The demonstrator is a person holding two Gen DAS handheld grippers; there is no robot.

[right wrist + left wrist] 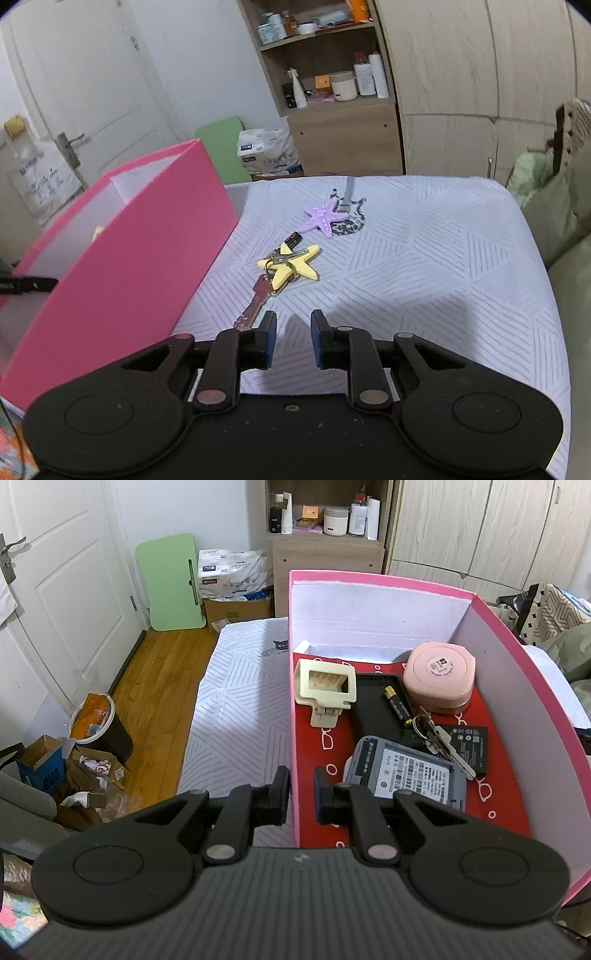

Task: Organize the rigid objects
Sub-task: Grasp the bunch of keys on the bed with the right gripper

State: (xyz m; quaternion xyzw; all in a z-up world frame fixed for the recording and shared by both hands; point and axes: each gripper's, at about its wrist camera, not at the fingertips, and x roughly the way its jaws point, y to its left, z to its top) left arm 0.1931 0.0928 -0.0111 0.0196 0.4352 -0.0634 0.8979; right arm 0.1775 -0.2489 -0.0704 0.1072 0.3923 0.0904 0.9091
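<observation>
A pink box (369, 576) with a red floor stands on the bed. Inside lie a cream plastic holder (327, 686), a pink round case (439, 677), a black tray (376, 709), an AA battery (399, 706), keys (443, 740), a flat black battery (469, 744) and a grey labelled device (410, 775). My left gripper (301, 797) is shut on the box's left wall, one finger on either side. To the right of the pink box (147, 240), a yellow starfish (291, 264) on a keyring with a key (255, 304) and a purple starfish (325, 218) lie on the bed cover. My right gripper (293, 332) hovers open just short of the key, nothing between its fingers.
The patterned bed cover (424, 277) stretches right of the box. A small metal piece (347, 192) lies beyond the purple starfish. A wooden shelf unit (325, 550), a wardrobe (480, 92), a green board (173, 583), a bin (99, 723) and cardboard boxes stand on the floor side.
</observation>
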